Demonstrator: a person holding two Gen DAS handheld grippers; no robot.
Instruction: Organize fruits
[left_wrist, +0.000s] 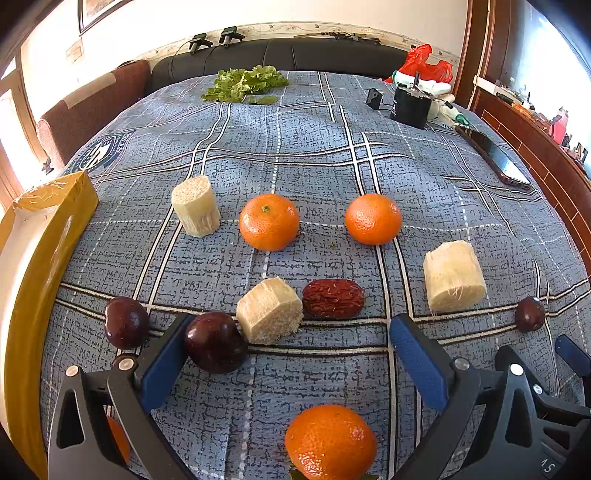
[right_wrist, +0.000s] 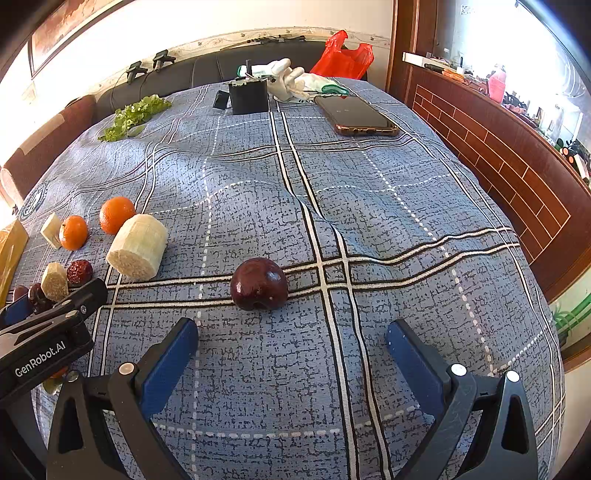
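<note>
Left gripper (left_wrist: 291, 343) gapes wide over the blue plaid cloth (left_wrist: 332, 155), a dark cherry (left_wrist: 215, 341) touching its left pad. Beyond lie a cut cane piece (left_wrist: 269, 310), long axis running away leftward, and a wrinkled red date (left_wrist: 333, 298) lying crosswise. Right gripper (right_wrist: 291, 345) is likewise spread, facing a glossy cherry (right_wrist: 259, 283)

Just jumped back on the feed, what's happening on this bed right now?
Fruit sorting, nothing picked up yet. Both claws are open and empty. The left claw hovers over the cluster of tangerines, sugarcane chunks, a red date and dark plums. The right claw faces a lone plum on the plaid sheet. A yellow box sits left.
</note>
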